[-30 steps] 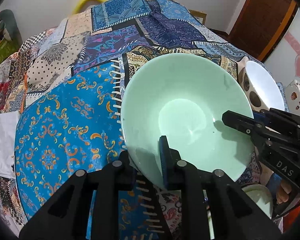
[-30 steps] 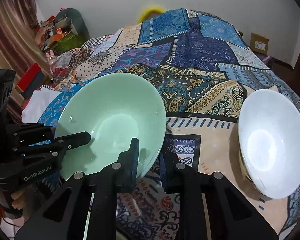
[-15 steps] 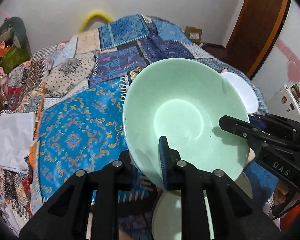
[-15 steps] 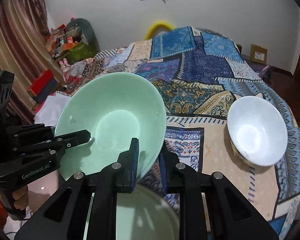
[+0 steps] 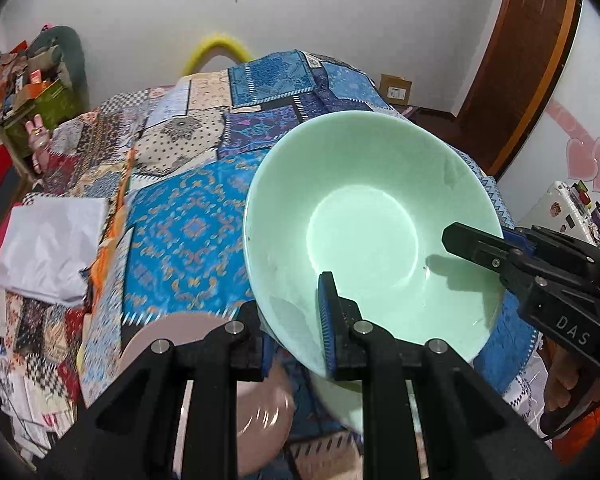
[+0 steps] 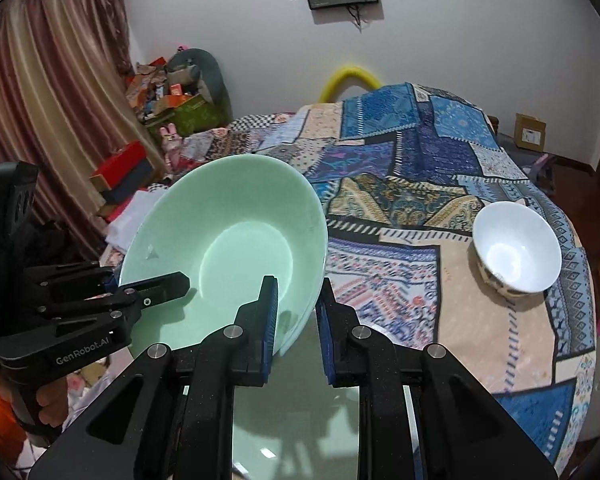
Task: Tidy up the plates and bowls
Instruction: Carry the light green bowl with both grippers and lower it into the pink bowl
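Observation:
A pale green bowl [image 5: 364, 232] hangs tilted in the air above the patchwork-covered table [image 5: 187, 232]. My left gripper [image 5: 293, 332] is shut on its near rim, one pad inside and one outside. My right gripper [image 6: 297, 316] is shut on the opposite rim of the same green bowl [image 6: 239, 248]. In each wrist view the other gripper reaches in from the side, one finger [image 5: 464, 242] inside the bowl. A white bowl [image 6: 516, 248] stands upright on the table to the right. Below the lifted bowl lie a pink plate [image 5: 203, 360] and a pale green plate [image 6: 300, 400].
A folded white cloth [image 5: 47, 248] lies at the table's left edge. Boxes and clutter [image 6: 171, 100] pile up by the curtain at the back left. A wooden door [image 5: 516, 60] stands at the right. A hand [image 5: 560, 384] holds the right gripper.
Both grippers have risen and drawn back with the green bowl between them. The white bowl looks smaller and farther off. The pink and green plates have come into view underneath.

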`<state>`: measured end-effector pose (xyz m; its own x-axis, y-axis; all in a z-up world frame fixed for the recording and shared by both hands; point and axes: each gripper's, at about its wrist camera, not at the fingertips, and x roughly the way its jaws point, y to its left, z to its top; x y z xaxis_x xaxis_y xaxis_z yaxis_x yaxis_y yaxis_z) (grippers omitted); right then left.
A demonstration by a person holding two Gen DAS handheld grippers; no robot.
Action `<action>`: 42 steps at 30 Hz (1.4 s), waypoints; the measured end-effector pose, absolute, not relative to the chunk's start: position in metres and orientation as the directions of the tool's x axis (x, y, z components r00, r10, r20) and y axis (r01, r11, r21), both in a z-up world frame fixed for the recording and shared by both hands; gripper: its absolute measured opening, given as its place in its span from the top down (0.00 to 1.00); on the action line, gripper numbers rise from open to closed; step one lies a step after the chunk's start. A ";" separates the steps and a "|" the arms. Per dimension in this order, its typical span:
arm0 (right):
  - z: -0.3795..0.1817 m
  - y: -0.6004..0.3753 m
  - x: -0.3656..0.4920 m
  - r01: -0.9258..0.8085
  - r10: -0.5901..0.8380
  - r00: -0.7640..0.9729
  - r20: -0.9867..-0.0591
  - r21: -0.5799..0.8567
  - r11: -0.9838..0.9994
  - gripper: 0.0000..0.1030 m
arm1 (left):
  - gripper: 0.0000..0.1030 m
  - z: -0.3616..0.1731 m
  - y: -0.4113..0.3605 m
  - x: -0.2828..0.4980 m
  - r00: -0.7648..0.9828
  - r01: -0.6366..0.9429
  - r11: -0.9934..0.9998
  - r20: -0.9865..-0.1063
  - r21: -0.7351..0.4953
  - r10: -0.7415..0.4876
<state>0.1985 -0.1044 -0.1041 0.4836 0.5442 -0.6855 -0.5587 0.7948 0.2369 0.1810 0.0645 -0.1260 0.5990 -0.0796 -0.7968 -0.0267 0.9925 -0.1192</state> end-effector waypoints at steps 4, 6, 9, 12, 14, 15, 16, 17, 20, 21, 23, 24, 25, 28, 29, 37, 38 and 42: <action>-0.102 -0.095 0.186 -0.579 0.561 0.473 -0.680 0.240 0.779 0.83 | 0.82 -0.121 0.074 0.159 0.609 -0.049 0.992 -0.790 -0.118 -0.065; -0.103 -0.091 0.180 -0.587 0.570 0.466 -0.677 0.245 0.771 0.83 | 0.81 -0.120 0.079 0.147 0.610 -0.060 0.991 -0.791 -0.116 -0.056; -0.105 -0.086 0.174 -0.598 0.578 0.454 -0.678 0.249 0.762 0.83 | 0.82 -0.120 0.086 0.136 0.610 -0.076 0.990 -0.791 -0.115 -0.046; -0.108 -0.079 0.166 -0.609 0.587 0.440 -0.680 0.255 0.751 0.83 | 0.82 -0.122 0.094 0.126 0.607 -0.096 0.988 -0.794 -0.119 -0.036; -0.110 -0.074 0.162 -0.615 0.594 0.428 -0.681 0.262 0.743 0.83 | 0.82 -0.125 0.099 0.119 0.603 -0.110 0.986 -0.797 -0.121 -0.030; -0.111 -0.072 0.161 -0.618 0.598 0.422 -0.681 0.267 0.740 0.83 | 0.82 -0.126 0.101 0.116 0.602 -0.117 0.985 -0.798 -0.123 -0.028; -0.114 -0.068 0.161 -0.621 0.602 0.415 -0.683 0.271 0.735 0.83 | 0.82 -0.128 0.104 0.114 0.600 -0.123 0.985 -0.799 -0.124 -0.026; -0.114 -0.066 0.157 -0.623 0.603 0.412 -0.683 0.272 0.733 0.83 | 0.82 -0.130 0.107 0.111 0.597 -0.130 0.983 -0.802 -0.126 -0.024; -0.118 -0.058 0.151 -0.631 0.609 0.394 -0.688 0.279 0.724 0.83 | 0.82 -0.134 0.115 0.104 0.591 -0.148 0.980 -0.806 -0.130 -0.018; -0.120 -0.055 0.150 -0.634 0.610 0.387 -0.691 0.281 0.721 0.83 | 0.82 -0.137 0.118 0.102 0.587 -0.156 0.979 -0.809 -0.131 -0.015; -0.125 -0.050 0.149 -0.639 0.610 0.373 -0.699 0.283 0.715 0.83 | 0.82 -0.142 0.123 0.098 0.580 -0.166 0.977 -0.815 -0.135 -0.014; -0.127 -0.047 0.148 -0.642 0.609 0.366 -0.704 0.283 0.713 0.83 | 0.82 -0.145 0.126 0.097 0.575 -0.170 0.976 -0.818 -0.137 -0.014; -0.130 -0.044 0.148 -0.644 0.607 0.358 -0.709 0.283 0.711 0.83 | 0.82 -0.148 0.128 0.097 0.570 -0.175 0.975 -0.822 -0.137 -0.013; -0.139 -0.036 0.148 -0.648 0.603 0.337 -0.723 0.286 0.705 0.83 | 0.82 -0.159 0.136 0.096 0.551 -0.192 0.971 -0.834 -0.142 -0.013; -0.141 -0.034 0.147 -0.649 0.602 0.332 -0.726 0.288 0.705 0.83 | 0.82 -0.162 0.138 0.095 0.546 -0.197 0.970 -0.837 -0.144 -0.014; -0.165 -0.019 0.150 -0.647 0.587 0.270 -0.764 0.308 0.698 0.83 | 0.82 -0.190 0.153 0.097 0.495 -0.224 0.963 -0.869 -0.149 -0.019; -0.167 -0.017 0.150 -0.648 0.585 0.264 -0.767 0.309 0.697 0.83 | 0.82 -0.193 0.155 0.097 0.490 -0.229 0.962 -0.872 -0.151 -0.020; -0.175 -0.010 0.151 -0.648 0.578 0.243 -0.779 0.313 0.694 0.83 | 0.82 -0.205 0.161 0.096 0.471 -0.241 0.958 -0.882 -0.158 -0.027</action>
